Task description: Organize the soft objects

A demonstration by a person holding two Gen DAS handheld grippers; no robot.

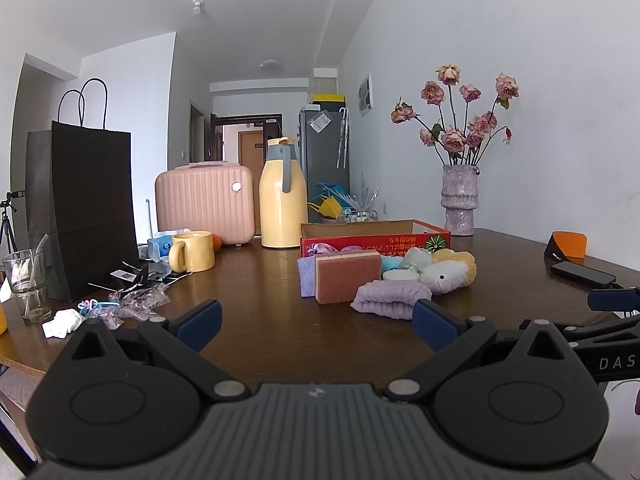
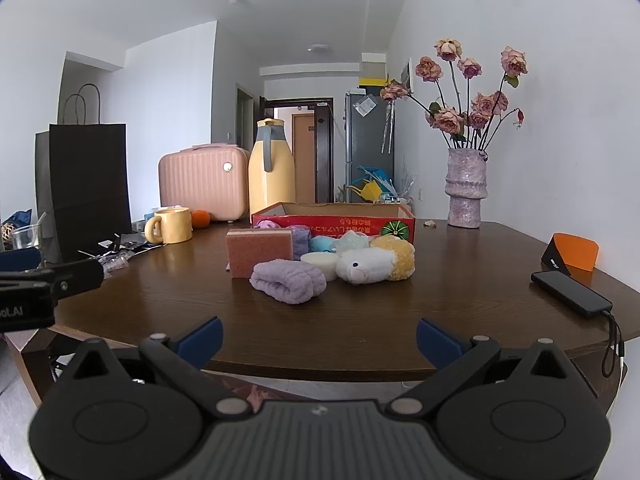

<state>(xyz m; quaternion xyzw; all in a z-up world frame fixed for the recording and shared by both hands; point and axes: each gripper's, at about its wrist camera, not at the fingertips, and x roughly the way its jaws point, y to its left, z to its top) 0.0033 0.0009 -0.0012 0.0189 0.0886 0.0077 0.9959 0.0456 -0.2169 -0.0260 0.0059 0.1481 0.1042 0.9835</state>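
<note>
Both grippers, left [image 1: 316,322] & right [image 2: 319,340], spread wide; fuzzy purple towel [image 2: 289,281] btwn.

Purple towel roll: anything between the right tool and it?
Nothing visible. The right tool is open at the table's near edge, with only bare tabletop ahead up to the purple towel roll, the frontmost item of the pile. The sponge sits behind it.

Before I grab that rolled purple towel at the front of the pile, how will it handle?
The purple towel looks plush and loosely rolled, so it will probably squash and sag. It seems light. Pushed, it may drag rather than roll. Both grippers are open and empty.
</note>
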